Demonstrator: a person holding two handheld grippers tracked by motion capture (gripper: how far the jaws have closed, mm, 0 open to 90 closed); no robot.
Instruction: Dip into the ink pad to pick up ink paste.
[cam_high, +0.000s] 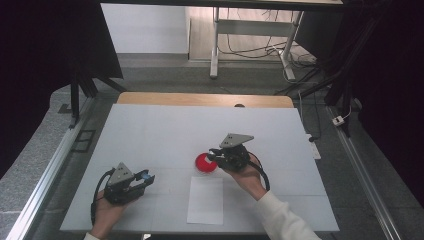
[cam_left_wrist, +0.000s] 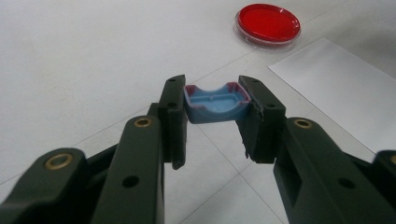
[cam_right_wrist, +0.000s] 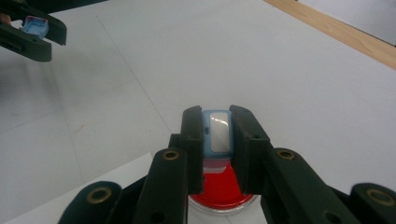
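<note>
A small blue open-topped piece with pink edges (cam_left_wrist: 215, 105) is clamped between the jaws of my left gripper (cam_left_wrist: 212, 93), which is held just above the white table at the front left (cam_high: 148, 178). My right gripper (cam_right_wrist: 217, 116) is shut on a narrow blue block with a pale grey face (cam_right_wrist: 218, 135). It hovers directly over a round red dish (cam_right_wrist: 224, 189), at mid-table in the high view (cam_high: 213, 155). The red dish (cam_high: 204, 163) also lies ahead of the left gripper (cam_left_wrist: 267, 23). The left gripper (cam_right_wrist: 32, 32) with its blue piece (cam_right_wrist: 35, 25) appears far off in the right gripper view.
A white paper sheet (cam_high: 205, 200) lies flat in front of the dish, seen also in the left gripper view (cam_left_wrist: 345, 88). The white tabletop (cam_high: 165, 130) has a wooden far edge (cam_high: 205, 99). A person's hands hold both grippers from the near side.
</note>
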